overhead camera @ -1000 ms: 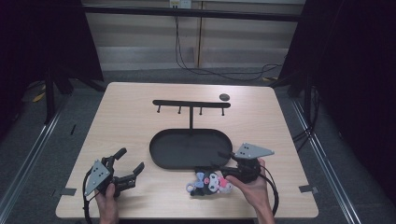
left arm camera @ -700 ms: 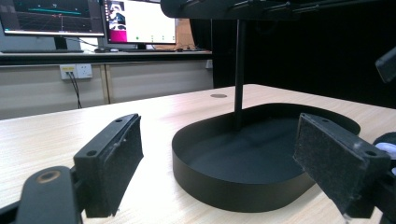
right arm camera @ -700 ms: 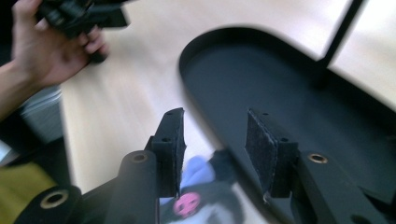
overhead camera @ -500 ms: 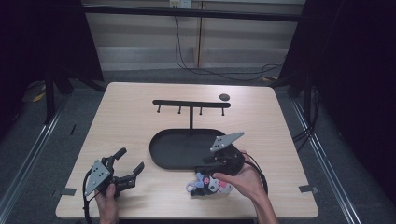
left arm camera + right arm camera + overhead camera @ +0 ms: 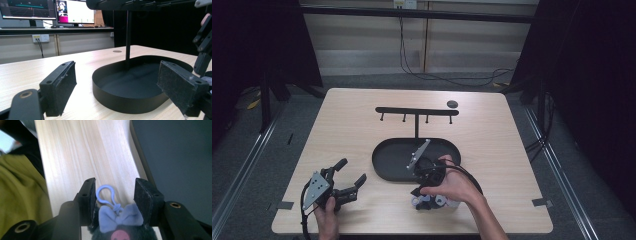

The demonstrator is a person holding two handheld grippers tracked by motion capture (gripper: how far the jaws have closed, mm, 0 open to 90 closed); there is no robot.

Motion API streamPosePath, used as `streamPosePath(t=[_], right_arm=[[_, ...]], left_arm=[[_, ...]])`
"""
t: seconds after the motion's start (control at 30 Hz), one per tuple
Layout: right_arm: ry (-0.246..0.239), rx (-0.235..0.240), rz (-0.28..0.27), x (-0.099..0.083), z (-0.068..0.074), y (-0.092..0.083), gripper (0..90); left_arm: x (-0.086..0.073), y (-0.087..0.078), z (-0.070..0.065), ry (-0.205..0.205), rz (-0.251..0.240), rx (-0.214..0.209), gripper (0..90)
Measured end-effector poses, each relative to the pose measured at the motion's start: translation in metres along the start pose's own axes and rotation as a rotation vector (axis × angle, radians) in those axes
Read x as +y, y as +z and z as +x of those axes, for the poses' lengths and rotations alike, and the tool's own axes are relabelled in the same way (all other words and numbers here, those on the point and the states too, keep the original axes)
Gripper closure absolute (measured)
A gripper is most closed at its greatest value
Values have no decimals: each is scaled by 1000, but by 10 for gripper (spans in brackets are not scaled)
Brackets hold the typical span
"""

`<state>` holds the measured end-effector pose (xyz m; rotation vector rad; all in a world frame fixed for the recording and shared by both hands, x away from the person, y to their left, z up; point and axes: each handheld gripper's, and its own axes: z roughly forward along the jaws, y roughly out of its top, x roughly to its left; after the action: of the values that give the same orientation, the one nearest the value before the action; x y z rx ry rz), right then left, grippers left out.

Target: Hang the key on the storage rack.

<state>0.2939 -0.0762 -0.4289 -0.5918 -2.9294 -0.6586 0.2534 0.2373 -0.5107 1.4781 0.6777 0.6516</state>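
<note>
On the pale wooden table (image 5: 362, 130), near the black oval tray (image 5: 387, 160), my right gripper (image 5: 115, 192) straddled a dark plush keychain's blue bow (image 5: 120, 216), jaws not visibly clamped. My left gripper (image 5: 347, 180) rested wide open, empty. Closing seemed next.

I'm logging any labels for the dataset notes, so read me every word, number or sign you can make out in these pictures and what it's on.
No text can be read in any picture.
Two computer monitors behind the table in the left gripper view: graphics and windows on screen, too small and blurred to read.
White wall socket plate below them: no legible marking.
Dark plush keychain toy with a blue bow and blue plastic clip: no lettering visible.
</note>
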Motion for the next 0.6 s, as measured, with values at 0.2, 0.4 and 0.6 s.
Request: streamPosePath(t=[0.2, 0.4, 0.6], right_arm=[[-27, 46, 118, 8, -5, 14, 691], [-66, 60, 183, 9, -7, 19, 730], [-94, 51, 263, 11, -7, 30, 706]], left_arm=[[0, 0, 0, 0, 0, -1, 152], [0, 0, 0, 0, -1, -2, 152], [0, 0, 0, -4, -4, -4, 152]])
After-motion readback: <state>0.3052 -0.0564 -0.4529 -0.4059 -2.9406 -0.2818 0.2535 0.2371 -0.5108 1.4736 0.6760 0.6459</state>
